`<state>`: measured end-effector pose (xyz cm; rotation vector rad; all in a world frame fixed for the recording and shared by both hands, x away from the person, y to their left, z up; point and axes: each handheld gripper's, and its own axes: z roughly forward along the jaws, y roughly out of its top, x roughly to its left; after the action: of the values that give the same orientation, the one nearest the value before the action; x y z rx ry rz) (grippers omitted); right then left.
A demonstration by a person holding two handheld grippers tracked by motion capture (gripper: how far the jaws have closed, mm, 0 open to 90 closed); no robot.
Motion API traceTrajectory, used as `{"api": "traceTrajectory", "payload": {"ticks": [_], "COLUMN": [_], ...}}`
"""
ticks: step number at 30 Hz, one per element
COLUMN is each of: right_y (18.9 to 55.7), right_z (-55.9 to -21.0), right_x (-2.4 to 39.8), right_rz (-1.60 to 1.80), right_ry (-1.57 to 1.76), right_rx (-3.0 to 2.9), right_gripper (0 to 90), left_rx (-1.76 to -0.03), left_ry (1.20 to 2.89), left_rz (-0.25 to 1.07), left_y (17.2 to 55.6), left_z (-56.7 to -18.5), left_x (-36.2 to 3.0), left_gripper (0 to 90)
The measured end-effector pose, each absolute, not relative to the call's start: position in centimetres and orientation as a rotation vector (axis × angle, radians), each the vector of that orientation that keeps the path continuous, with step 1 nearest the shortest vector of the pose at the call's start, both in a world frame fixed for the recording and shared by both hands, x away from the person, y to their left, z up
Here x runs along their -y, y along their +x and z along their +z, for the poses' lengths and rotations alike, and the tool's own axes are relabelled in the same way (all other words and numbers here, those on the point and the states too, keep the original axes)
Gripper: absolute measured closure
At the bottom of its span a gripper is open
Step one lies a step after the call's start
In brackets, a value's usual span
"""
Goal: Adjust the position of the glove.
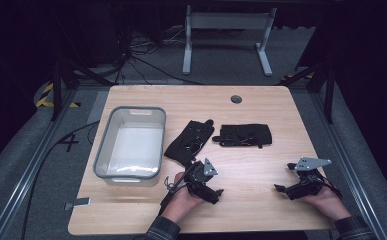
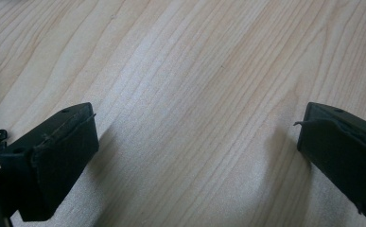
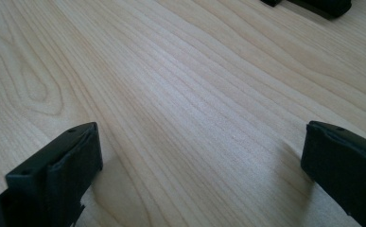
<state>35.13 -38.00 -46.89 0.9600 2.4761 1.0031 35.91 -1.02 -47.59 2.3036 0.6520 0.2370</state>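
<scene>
While the high view shows two black gloves mid-frame, both gripper views show bare table — left gripper and right gripper gape apart, empty.

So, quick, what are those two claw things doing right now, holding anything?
Left gripper: open, holding nothing, over bare table.
Right gripper: open, holding nothing.
</scene>
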Motion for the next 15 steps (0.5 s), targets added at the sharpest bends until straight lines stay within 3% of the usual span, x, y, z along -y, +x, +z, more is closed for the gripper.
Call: {"api": "traceTrajectory", "payload": {"ticks": [6, 15], "right_y": [35.2, 36.3], "right_z": [-46.8, -45.2], "right_x": [38.1, 38.2], "right_rz": [1.003, 1.008], "right_ry": [0.954, 0.942], "right_rx": [-2.485, -2.519], "right_gripper": [3.3, 39.9], "left_rx": [-0.652, -0.639], "left_ry": [2.304, 2.306], "left_rz": [0.237, 0.229], "left_y": [35.9, 36.0], "left_z": [-47.6, -47.6], "left_x": [1.0, 1.0], "left_gripper": [0.0, 0.0]}}
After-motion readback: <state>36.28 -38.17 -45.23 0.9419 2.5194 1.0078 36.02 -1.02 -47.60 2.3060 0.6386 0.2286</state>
